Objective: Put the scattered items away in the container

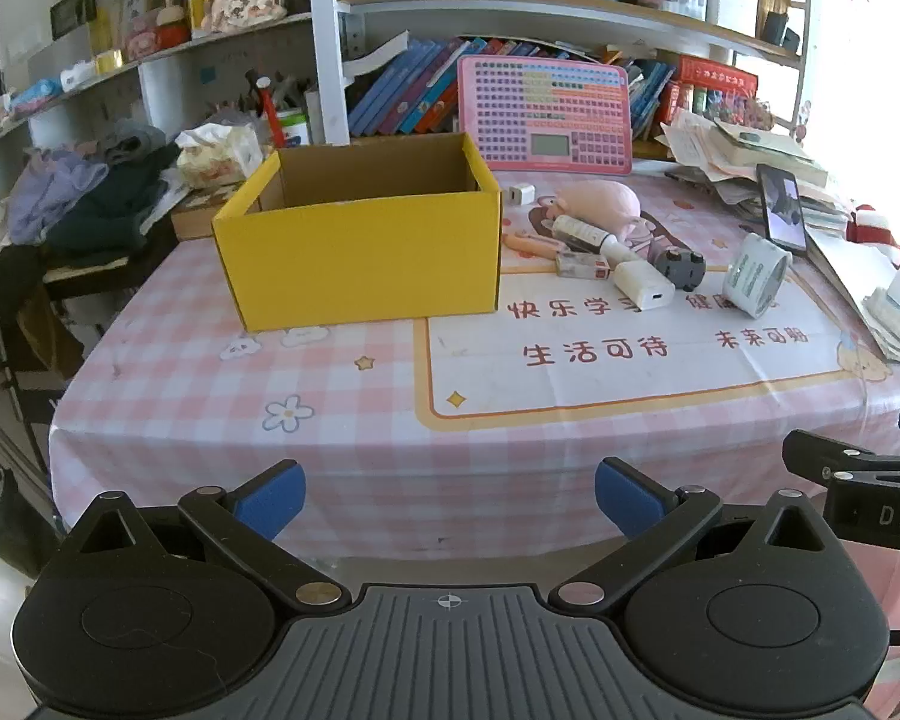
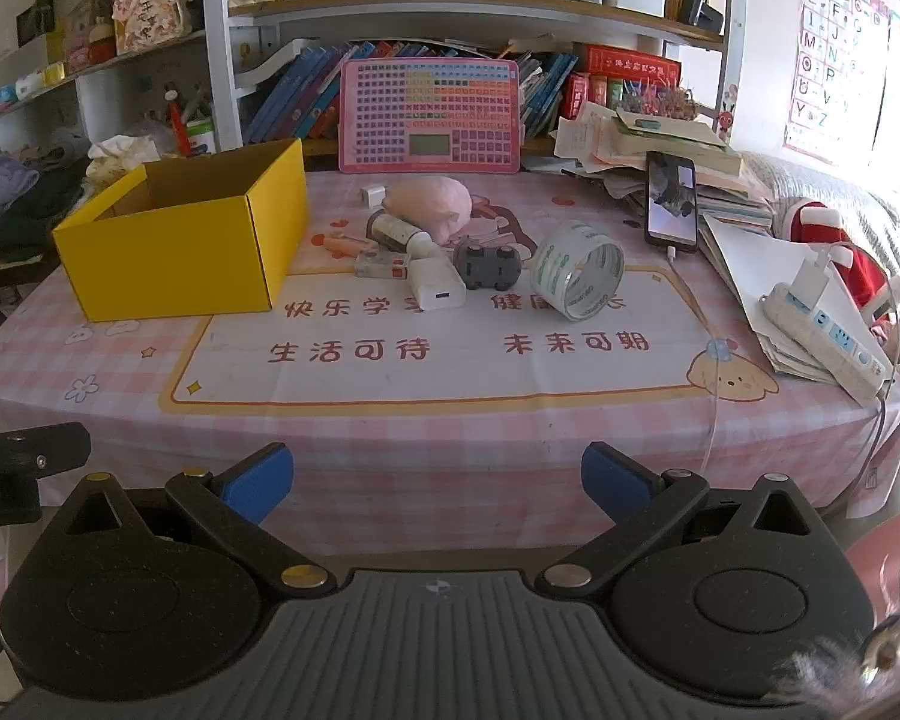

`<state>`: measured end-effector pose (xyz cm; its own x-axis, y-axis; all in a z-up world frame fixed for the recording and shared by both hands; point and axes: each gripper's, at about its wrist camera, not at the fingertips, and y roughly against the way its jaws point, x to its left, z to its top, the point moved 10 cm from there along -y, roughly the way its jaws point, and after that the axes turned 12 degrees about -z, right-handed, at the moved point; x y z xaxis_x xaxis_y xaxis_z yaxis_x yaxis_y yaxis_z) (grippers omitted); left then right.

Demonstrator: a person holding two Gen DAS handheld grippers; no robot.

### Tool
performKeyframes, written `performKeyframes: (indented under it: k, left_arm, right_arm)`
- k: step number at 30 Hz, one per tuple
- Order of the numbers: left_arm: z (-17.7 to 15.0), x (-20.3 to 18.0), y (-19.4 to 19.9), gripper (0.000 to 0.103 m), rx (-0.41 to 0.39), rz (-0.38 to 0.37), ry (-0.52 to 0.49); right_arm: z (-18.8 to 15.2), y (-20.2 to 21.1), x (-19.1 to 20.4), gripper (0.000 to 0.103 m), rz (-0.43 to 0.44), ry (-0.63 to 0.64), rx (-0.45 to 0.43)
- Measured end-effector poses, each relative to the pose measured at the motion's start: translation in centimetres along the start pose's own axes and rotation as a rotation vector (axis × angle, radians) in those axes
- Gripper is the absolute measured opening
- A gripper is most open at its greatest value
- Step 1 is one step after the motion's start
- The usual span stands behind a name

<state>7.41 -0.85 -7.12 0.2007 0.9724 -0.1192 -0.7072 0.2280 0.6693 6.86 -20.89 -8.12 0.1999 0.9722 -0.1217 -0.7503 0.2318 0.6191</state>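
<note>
Your left gripper (image 1: 450, 498) and right gripper (image 2: 437, 483) hover at the worktop's (image 2: 450, 432) near edge, fingers spread and empty. Farther off, the tape roll (image 2: 577, 278), toy car (image 2: 487, 265) and white charger (image 2: 437, 290) lie right of the open yellow box (image 1: 360, 252).

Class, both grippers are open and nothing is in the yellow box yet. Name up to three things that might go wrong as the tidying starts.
1. The tape roll stands on its edge, so a nudge from the right gripper may send it rolling.
2. The toy car, white charger and tube lie packed together; grasping one could drag its neighbours.
3. The yellow box is light cardboard near the left gripper; bumping its wall might shift it.
</note>
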Motion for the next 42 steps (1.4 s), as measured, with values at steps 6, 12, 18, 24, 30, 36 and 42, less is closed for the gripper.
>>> performKeyframes:
  k: [6, 12, 18, 24, 30, 36, 42]
  left_arm:
    - [-0.02, 0.13, -0.11, 0.103, 0.003, -0.004, 0.003]
    - [-0.06, 0.32, -0.25, 0.103, 0.008, -0.008, 0.004]
    - [-0.06, 0.52, -0.4, 0.103, 0.012, -0.013, 0.008]
    - [-0.09, 0.47, -0.41, 0.103, 0.012, -0.012, 0.008]
    - [-0.13, 0.43, -0.42, 0.103, 0.013, -0.014, 0.009]
    - [-0.24, 0.33, -0.56, 0.103, 0.016, -0.016, 0.009]
    - [-0.31, 0.63, -0.71, 0.103, 0.023, -0.017, 0.012]
  right_arm:
    - [-0.02, -0.01, 0.12, 0.103, 0.0, 0.0, 0.0]
    - [-0.04, -0.1, 0.22, 0.103, -0.001, 0.001, 0.001]
    - [-0.01, -0.13, 0.28, 0.103, -0.002, 0.001, 0.001]
    - [0.03, -0.16, 0.36, 0.103, -0.002, 0.002, 0.002]
    - [0.04, -0.15, 0.46, 0.103, -0.003, 0.003, 0.003]
    - [0.02, -0.19, 0.62, 0.103, -0.004, 0.005, 0.003]
    - [0.14, -0.14, 0.74, 0.103, -0.005, 0.0, -0.004]
